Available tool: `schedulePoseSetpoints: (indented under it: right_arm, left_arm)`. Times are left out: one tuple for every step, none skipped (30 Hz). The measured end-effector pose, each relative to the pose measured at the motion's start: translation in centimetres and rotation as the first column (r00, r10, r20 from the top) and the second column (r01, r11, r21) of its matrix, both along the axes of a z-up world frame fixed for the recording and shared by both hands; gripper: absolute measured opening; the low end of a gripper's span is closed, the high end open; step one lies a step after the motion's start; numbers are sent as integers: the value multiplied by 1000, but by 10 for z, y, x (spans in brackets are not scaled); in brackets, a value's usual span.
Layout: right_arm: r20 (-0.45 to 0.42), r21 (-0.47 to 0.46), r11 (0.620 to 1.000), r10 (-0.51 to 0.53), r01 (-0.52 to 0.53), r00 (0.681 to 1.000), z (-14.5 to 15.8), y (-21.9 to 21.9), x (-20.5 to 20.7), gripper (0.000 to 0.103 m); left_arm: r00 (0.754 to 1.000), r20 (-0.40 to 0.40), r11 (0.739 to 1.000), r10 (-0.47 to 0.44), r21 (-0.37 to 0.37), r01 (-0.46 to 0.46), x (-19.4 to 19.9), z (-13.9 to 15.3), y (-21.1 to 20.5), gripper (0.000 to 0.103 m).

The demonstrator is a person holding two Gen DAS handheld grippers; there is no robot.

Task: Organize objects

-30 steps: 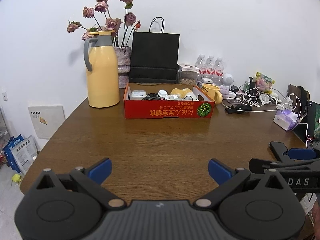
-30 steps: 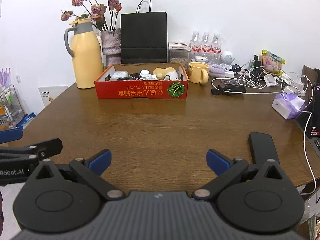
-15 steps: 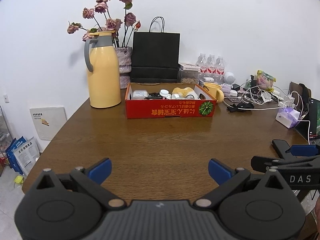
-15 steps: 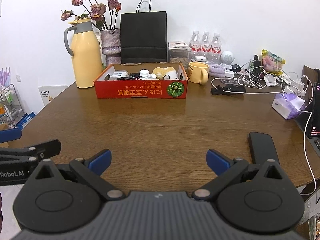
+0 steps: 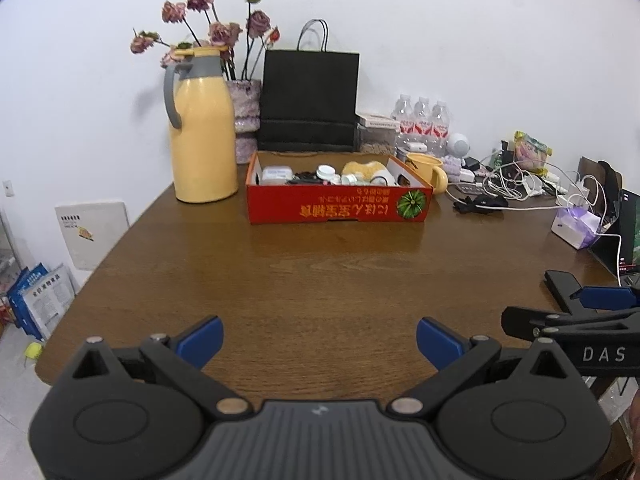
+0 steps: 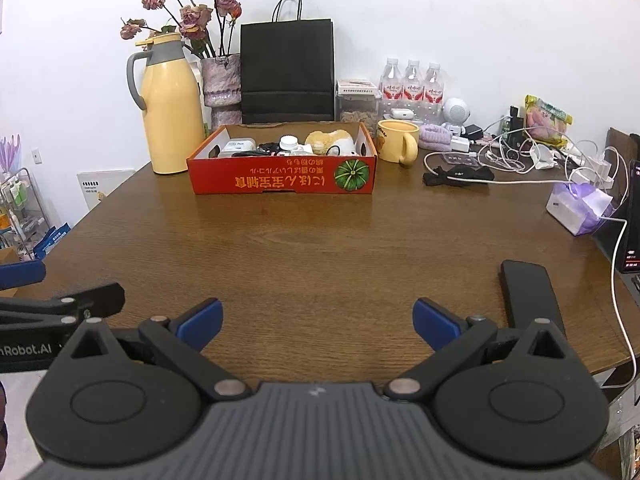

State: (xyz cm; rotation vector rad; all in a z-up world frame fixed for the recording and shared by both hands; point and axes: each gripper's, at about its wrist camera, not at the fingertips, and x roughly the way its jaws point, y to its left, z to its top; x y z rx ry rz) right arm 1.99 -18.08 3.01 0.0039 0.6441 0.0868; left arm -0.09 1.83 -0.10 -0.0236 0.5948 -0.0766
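Both tongs are spread wide with nothing in them, the left tongs [image 5: 319, 340] and right tongs [image 6: 318, 322] low in their frames over the bare near part of the wooden counter [image 6: 320, 248]. The red cardboard box [image 6: 282, 178] full of small items sits upper centre, just beside the yellow thermos jug [image 6: 172, 108], with a yellow mug [image 6: 398, 140] on its right. A black phone [image 6: 528, 296] lies flat at lower right of the right view.

left claw [image 5: 319, 340] spread, right claw [image 6: 318, 322] spread
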Motion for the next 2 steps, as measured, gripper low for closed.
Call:
schedulePoseSetpoints:
  right_arm:
    - [-1,2,1000,2,-2,1000,-1,-1,1,103]
    - [-2,3,1000,4,-4,1000,-3,-1,3,103]
  left_arm:
    - [1000,0,1000,-3,-5,3,1,-2,0,103]
    - [1000,3,1000,-4,-3,4,2,-3,0,103]
